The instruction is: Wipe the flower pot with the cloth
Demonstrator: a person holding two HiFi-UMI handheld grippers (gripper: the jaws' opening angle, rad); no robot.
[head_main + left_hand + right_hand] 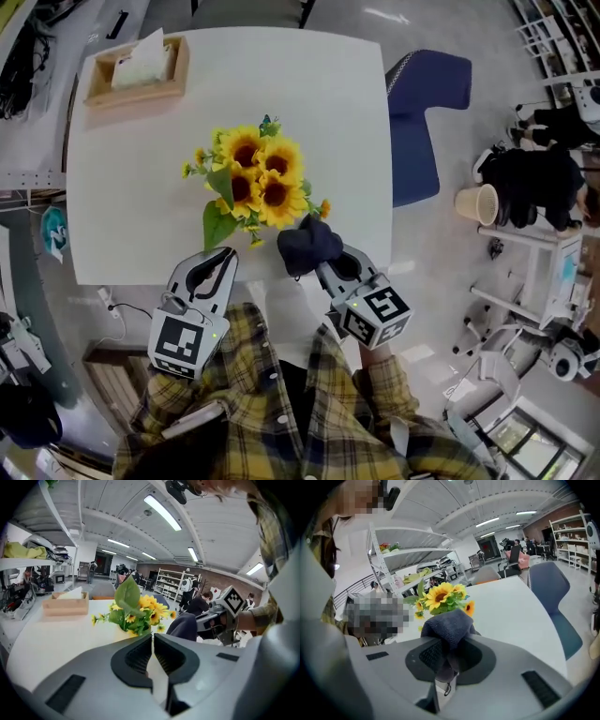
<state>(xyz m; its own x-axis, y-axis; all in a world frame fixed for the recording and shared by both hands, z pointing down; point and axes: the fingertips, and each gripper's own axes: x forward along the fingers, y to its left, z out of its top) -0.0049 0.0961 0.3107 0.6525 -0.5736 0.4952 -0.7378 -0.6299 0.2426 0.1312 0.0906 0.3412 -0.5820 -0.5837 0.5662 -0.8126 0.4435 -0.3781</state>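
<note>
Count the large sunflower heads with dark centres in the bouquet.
4, clustered on the white table, as the head view shows them: upper-left sunflower, upper-right sunflower, lower-left sunflower, lower-right sunflower. There are small buds at the edges; the leaves may hide others.

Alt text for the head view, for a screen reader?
Seen from above, the right gripper holds a dark cloth beside a sunflower bouquet on a white table. The left gripper, shut and empty, is at the table's near edge. A wooden tissue box sits at a far corner.
</note>
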